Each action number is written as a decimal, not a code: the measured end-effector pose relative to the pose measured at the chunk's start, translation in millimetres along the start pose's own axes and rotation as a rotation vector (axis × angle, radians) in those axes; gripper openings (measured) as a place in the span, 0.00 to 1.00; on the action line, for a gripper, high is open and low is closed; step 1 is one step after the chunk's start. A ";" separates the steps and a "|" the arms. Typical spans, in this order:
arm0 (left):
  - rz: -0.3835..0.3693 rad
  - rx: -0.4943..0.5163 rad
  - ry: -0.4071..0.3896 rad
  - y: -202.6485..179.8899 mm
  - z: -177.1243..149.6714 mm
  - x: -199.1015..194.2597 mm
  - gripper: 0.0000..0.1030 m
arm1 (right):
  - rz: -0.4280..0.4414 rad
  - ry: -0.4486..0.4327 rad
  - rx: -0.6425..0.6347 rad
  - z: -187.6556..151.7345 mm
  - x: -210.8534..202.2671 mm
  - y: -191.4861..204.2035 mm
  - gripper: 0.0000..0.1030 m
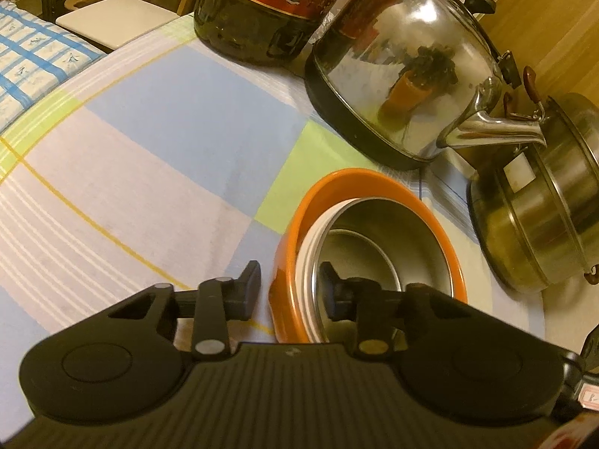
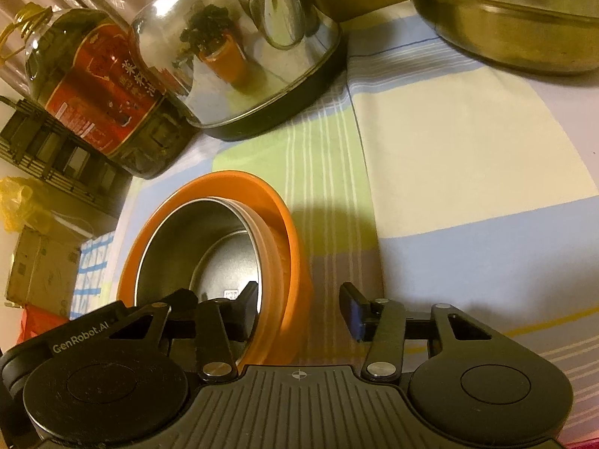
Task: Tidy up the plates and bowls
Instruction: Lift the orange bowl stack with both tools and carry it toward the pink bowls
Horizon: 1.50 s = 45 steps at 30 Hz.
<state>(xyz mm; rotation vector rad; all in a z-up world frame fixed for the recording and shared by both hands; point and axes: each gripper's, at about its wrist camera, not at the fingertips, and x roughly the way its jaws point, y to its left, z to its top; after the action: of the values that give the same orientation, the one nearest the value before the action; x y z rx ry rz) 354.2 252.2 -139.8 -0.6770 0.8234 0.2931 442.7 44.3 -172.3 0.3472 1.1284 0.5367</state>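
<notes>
- The bowl stack sits on the checked cloth on the table point(image 1: 149, 157): an orange bowl point(image 1: 374, 183) on the outside, a white one point(image 1: 309, 239) nested in it, and a steel bowl point(image 1: 393, 232) innermost.
- A kettle point(image 1: 404, 75), an oil jug point(image 1: 258, 7) and a steel pot point(image 1: 554, 202) stand just behind the stack, near but not touching it as far as I can tell.
- Left tool point(image 1: 290, 290) straddles the stack's rim on its side: one finger outside the orange wall, one inside the steel bowl. The gap looks narrow, but I can't see the pads actually pressing, so I'd call it not yet clamped.
- Right tool point(image 2: 299, 307) does the same on the opposite rim: one finger down inside the steel bowl, the other clearly out in the air beside the orange wall. So that one's open around the rim.
- My read: this is the grab-the-stack step, both sides at once.
- The next move needs both tools to pinch the rim evenly, then a level lift. The nested bowls sit a bit off-centre, so a lopsided squeeze could tip or slide the inner ones.
- Watch the kettle spout and pot on the way up, it's tight back there.
</notes>
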 end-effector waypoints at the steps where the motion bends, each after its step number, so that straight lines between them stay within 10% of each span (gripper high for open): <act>1: -0.001 -0.002 0.000 0.2 -0.3 0.5 0.22 | 0.003 0.000 0.001 0.0 0.6 -0.2 0.42; 45: -0.082 0.050 -0.070 -39.4 -12.0 -61.5 0.22 | 0.024 -0.095 -0.020 -2.0 -73.2 10.8 0.29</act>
<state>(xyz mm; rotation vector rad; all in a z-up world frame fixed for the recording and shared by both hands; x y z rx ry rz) 326.2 215.6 -81.9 -0.6486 0.7321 0.2207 414.8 11.6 -112.1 0.3659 1.0274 0.5465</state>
